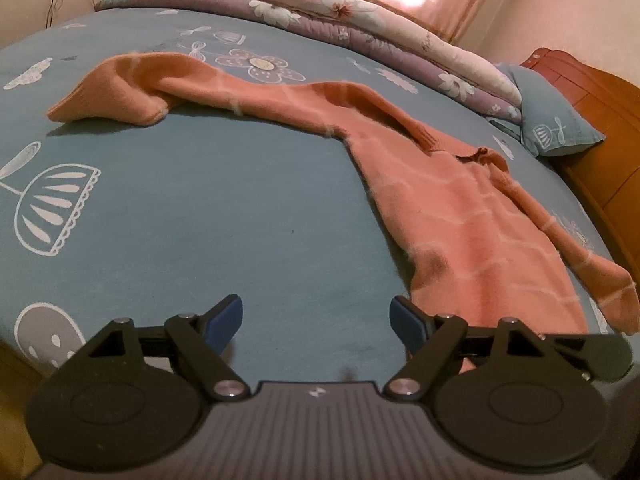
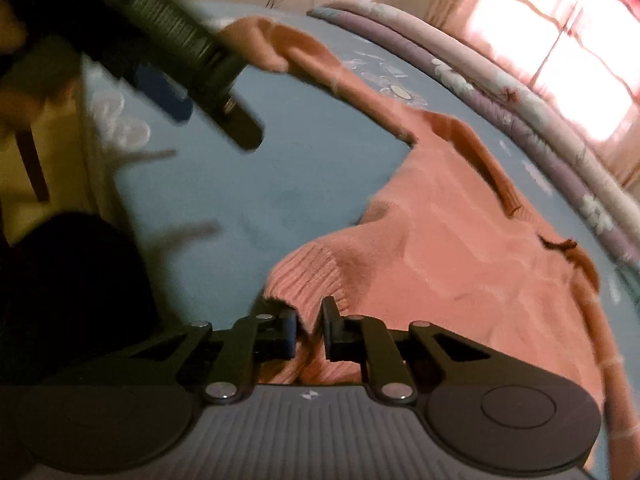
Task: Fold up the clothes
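Note:
A salmon-pink knitted sweater (image 1: 460,216) with pale stripes lies spread on the blue patterned bedsheet (image 1: 220,208). One sleeve (image 1: 120,88) stretches to the far left, and the other sleeve (image 1: 580,248) trails down on the right. My left gripper (image 1: 316,316) hangs open over bare sheet, just left of the sweater's lower edge, with nothing between its blue pads. In the right wrist view, my right gripper (image 2: 311,332) is shut on the ribbed hem (image 2: 308,272) of the sweater (image 2: 440,248). The left gripper (image 2: 214,124) shows blurred at the upper left.
A folded floral quilt (image 1: 320,12) runs along the far side of the bed. A blue pillow (image 1: 556,120) leans against the wooden headboard (image 1: 600,128) on the right. A person's dark clothing (image 2: 60,288) stands at the bed's near-left edge. Pink curtains (image 2: 560,60) cover a bright window.

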Demonstrator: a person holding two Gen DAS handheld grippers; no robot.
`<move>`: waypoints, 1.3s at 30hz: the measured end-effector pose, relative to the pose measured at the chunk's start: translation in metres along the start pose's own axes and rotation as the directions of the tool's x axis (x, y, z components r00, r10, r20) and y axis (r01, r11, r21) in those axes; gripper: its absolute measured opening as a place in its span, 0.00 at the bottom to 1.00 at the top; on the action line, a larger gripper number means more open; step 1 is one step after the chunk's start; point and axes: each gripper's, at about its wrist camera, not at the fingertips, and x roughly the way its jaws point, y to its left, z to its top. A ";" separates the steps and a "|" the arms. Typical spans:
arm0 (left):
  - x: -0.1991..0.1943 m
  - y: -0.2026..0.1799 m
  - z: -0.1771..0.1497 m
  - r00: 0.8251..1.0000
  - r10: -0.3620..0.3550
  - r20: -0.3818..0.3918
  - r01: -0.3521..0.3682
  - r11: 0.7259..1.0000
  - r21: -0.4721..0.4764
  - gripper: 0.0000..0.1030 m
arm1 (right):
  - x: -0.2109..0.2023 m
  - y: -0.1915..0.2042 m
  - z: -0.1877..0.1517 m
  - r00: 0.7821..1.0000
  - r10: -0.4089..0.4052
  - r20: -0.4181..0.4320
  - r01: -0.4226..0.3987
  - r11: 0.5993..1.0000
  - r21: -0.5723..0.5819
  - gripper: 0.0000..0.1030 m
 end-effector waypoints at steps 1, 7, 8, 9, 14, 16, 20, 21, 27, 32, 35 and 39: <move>0.000 0.001 -0.001 1.000 0.000 0.002 0.000 1.000 0.000 0.78 | -0.005 -0.008 0.004 0.999 0.034 0.020 -0.035 0.998 0.048 0.13; -0.005 0.011 -0.002 1.000 0.005 0.030 -0.005 1.000 -0.028 0.78 | -0.037 -0.084 0.013 0.902 0.307 0.305 -0.415 0.812 0.409 0.23; -0.005 0.013 -0.001 0.999 0.005 0.031 -0.004 0.999 -0.039 0.78 | -0.027 -0.091 0.009 0.883 0.370 0.290 -0.467 0.756 0.458 0.37; -0.004 0.015 0.000 1.000 0.001 0.030 0.000 0.999 -0.051 0.78 | -0.014 -0.095 0.004 0.867 0.432 0.250 -0.497 0.705 0.506 0.38; 0.003 0.014 0.000 0.999 -0.050 -0.004 0.049 0.997 -0.063 0.78 | -0.006 -0.078 -0.013 0.910 0.389 0.144 -0.409 0.783 0.469 0.38; 0.010 0.012 0.001 0.996 -0.086 -0.027 0.084 0.994 -0.066 0.78 | -0.012 -0.079 -0.017 0.914 0.376 0.154 -0.403 0.785 0.470 0.40; 0.033 0.008 0.004 0.984 -0.170 -0.055 0.163 0.981 -0.107 0.76 | -0.023 -0.085 -0.017 0.929 0.321 0.186 -0.371 0.806 0.461 0.42; 0.040 0.008 0.006 0.979 -0.194 -0.058 0.185 0.975 -0.121 0.76 | -0.029 -0.086 -0.018 0.931 0.308 0.193 -0.363 0.814 0.453 0.42; 0.090 0.010 0.028 0.940 -0.324 -0.105 0.290 0.924 -0.248 0.64 | -0.059 -0.098 -0.020 0.949 0.211 0.234 -0.294 0.861 0.415 0.50; 0.122 0.013 0.039 0.895 -0.435 -0.103 0.381 0.862 -0.333 0.59 | -0.076 -0.113 -0.030 0.954 0.141 0.264 -0.243 0.880 0.408 0.53; 0.131 0.010 0.040 0.878 -0.468 -0.102 0.411 0.846 -0.341 0.56 | -0.080 -0.128 -0.039 0.960 0.092 0.263 -0.200 0.885 0.420 0.55; 0.130 0.004 0.040 0.902 -0.412 -0.125 0.360 0.881 -0.307 0.24 | -0.083 -0.166 -0.062 0.975 -0.048 0.219 -0.064 0.876 0.479 0.55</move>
